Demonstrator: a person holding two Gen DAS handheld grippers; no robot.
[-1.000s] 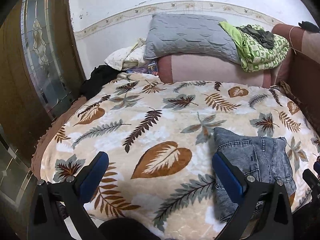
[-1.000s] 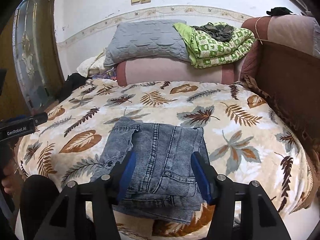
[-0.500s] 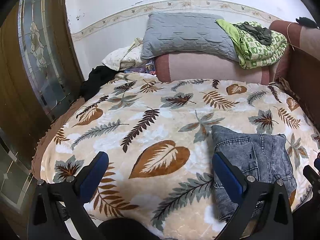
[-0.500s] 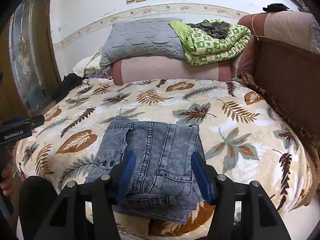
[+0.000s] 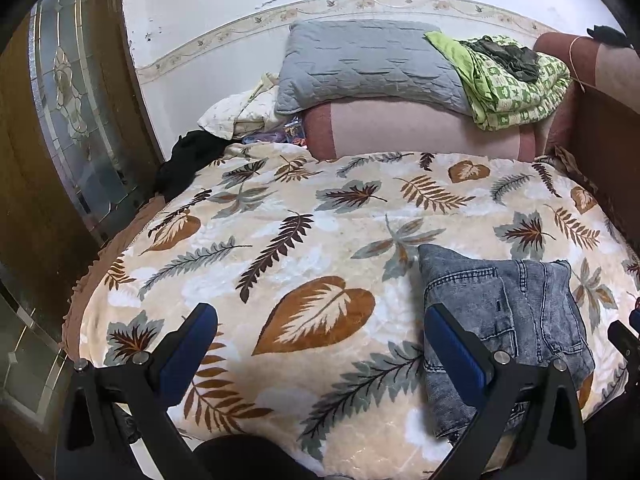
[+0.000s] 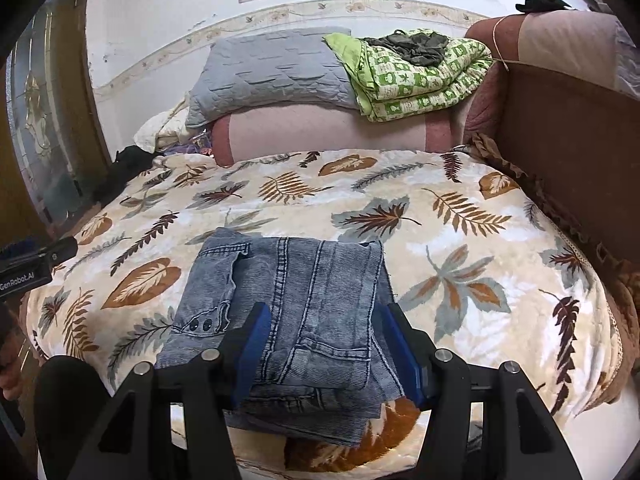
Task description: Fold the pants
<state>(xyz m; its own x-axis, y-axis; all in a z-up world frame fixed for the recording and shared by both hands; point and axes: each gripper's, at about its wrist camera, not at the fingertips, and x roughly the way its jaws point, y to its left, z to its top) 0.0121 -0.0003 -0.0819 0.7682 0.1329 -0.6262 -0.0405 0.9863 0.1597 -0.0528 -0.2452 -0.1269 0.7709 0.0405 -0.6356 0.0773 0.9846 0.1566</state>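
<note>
The blue denim pants [image 6: 296,312] lie folded into a compact stack on the leaf-print blanket [image 6: 460,248], near the front edge of the bed. In the left wrist view the pants [image 5: 512,320] sit at the lower right. My right gripper [image 6: 326,344] is open and empty, hovering just above the near end of the folded pants. My left gripper [image 5: 320,340] is open and empty, above bare blanket to the left of the pants. The left gripper's body [image 6: 36,260] shows at the left edge of the right wrist view.
A grey pillow [image 5: 368,64] and a green patterned quilt [image 5: 508,84] rest on a pink bolster [image 5: 416,128] at the head of the bed. A brown headboard [image 6: 568,152] runs along the right. A wooden glass-panelled door [image 5: 68,120] stands at left. Dark clothing [image 5: 184,160] lies by it.
Both grippers have drawn back and risen slightly from the bed. The folded pants have not moved and the jaws stay open.
</note>
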